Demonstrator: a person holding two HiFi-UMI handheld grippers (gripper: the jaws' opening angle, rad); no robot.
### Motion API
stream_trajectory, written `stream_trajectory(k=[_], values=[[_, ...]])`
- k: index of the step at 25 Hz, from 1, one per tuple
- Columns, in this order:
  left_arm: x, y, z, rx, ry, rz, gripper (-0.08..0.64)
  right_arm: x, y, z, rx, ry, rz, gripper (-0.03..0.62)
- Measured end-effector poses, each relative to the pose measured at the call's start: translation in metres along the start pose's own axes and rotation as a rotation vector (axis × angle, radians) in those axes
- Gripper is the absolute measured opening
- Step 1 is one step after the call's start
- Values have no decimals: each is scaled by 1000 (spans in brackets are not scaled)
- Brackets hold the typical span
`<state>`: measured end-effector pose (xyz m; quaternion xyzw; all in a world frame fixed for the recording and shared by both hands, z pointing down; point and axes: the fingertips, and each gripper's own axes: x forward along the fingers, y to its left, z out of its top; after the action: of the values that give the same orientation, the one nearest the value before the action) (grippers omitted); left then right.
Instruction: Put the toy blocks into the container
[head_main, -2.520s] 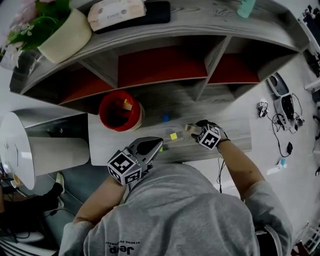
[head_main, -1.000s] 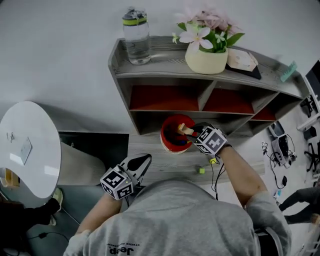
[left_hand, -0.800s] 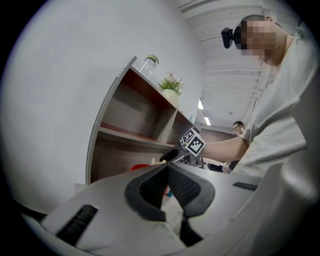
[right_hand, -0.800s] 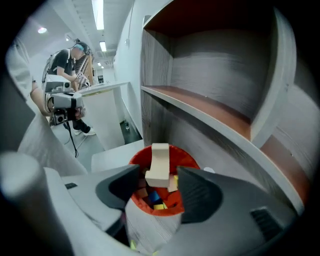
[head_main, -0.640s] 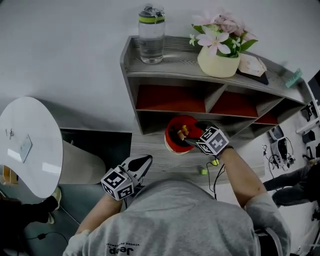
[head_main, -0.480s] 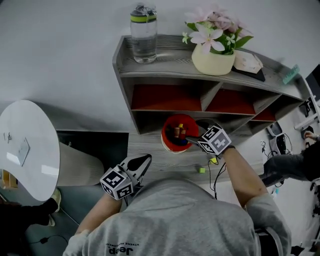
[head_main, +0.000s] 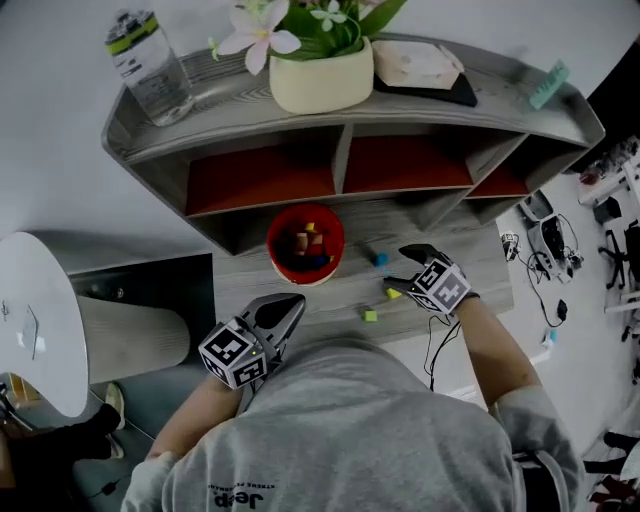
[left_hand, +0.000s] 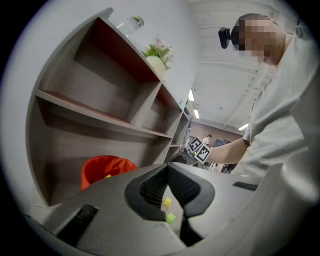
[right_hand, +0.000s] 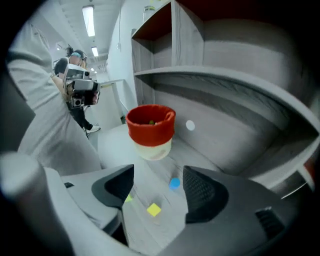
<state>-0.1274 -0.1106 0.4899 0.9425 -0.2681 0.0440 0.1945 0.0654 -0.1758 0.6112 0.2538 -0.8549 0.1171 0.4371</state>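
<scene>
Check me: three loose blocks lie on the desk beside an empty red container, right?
Not empty: the head view shows several blocks inside the red container. The blue block, yellow block and green block do lie loose on the desk beside it.

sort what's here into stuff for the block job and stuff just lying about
For the job:
red container
blocks already inside it
blue block
yellow block
green block

Just lying about:
water bottle
flower pot
pale box on the shelf top
white round table
</scene>
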Motion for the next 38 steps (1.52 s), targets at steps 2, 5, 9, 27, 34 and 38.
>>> stream_trajectory(k=[2, 5, 9, 27, 34, 38], values=[[29, -13, -7, -2, 25, -14, 9, 8, 4, -36, -18, 32, 43, 322], [74, -31, -19, -18, 64, -18, 9, 26, 14, -81, -66, 77, 119, 307], [129, -51, -37, -59, 91, -6, 9, 58, 21, -128, -194, 114, 186, 295], [170, -61, -92, -162, 96, 113, 9, 106, 32, -157, -335, 72, 332, 181], [144, -50, -55, -118, 36, 103, 9, 47, 19, -85, -212, -49, 259, 181], [107, -39, -22, -85, -10, 110, 9, 12, 20, -20, -162, -107, 202, 181]])
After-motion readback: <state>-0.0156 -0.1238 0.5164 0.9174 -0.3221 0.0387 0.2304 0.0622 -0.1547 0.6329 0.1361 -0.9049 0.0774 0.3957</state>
